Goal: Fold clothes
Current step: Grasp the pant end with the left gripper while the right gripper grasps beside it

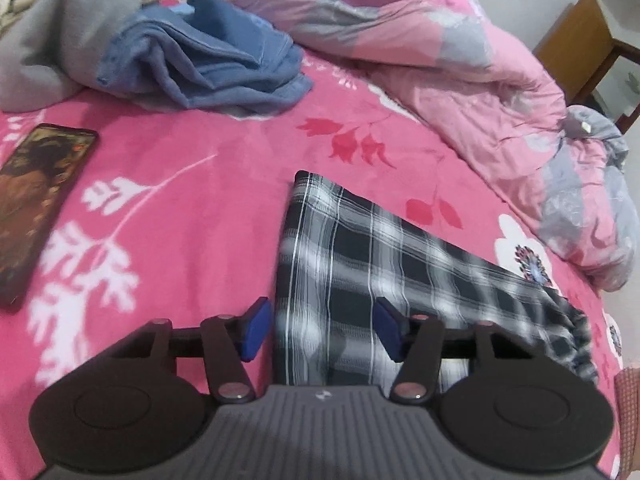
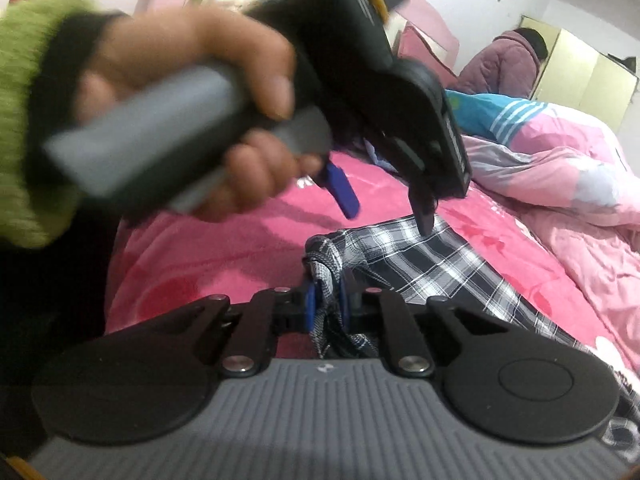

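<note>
Plaid garment (image 2: 420, 256) within right hand-held gripper (image 2: 326, 306)

My left gripper (image 1: 320, 328) and right gripper (image 2: 325, 307) match: ribbed grey housing, two round black discs, black linkage arms with silver screws, blue finger pads (image 1: 254, 330). My hand (image 2: 192, 92) grips a grey handle below a fuzzy green sleeve (image 2: 24, 112) over a black cuff.

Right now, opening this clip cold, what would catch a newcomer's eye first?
The black-and-white plaid garment lying on the hot-pink floral bedsheet, with the right gripper shut on its bunched end. In the right wrist view a hand in a green sleeve holds the left gripper open above the plaid. Behind lie a crumpled blue garment and, at the left edge, a phone.
</note>
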Available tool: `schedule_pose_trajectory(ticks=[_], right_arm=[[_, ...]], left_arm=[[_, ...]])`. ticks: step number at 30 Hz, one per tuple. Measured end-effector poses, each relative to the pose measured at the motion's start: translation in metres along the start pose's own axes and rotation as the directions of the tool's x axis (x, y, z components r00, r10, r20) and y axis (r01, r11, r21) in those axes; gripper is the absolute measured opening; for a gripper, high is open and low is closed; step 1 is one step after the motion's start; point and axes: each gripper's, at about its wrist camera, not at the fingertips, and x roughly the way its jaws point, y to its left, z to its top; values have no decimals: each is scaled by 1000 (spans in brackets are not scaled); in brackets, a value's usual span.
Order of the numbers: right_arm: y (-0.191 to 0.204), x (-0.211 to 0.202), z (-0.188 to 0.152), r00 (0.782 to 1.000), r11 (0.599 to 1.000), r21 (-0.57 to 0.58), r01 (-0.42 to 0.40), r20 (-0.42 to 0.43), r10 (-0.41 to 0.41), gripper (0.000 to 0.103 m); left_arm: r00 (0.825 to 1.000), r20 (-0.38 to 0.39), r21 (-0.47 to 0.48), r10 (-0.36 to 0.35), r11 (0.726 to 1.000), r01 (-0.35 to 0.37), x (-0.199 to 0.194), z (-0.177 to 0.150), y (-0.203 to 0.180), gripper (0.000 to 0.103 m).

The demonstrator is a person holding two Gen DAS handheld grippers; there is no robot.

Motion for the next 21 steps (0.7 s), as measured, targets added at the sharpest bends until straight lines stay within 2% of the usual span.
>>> schedule_pose_trajectory(ticks=[7,12,16,21], right_arm=[[-8,-12,2,1000,998,60,-16,20,15,10],[-16,-18,3,999,993,112,-32,35,28,10],[-26,-22,3,998,988,150,-39,45,33,9],[-35,-27,2,998,981,189,-38,57,27,9]], left_arm=[[999,-43,34,7,999,-6,41,33,-5,48],[998,-61,51,7,999,-4,64,50,-8,33],[997,-71,65,9,998,-4,76,58,-11,28],[998,-70,36,0,999,2,81,63,-9,16]])
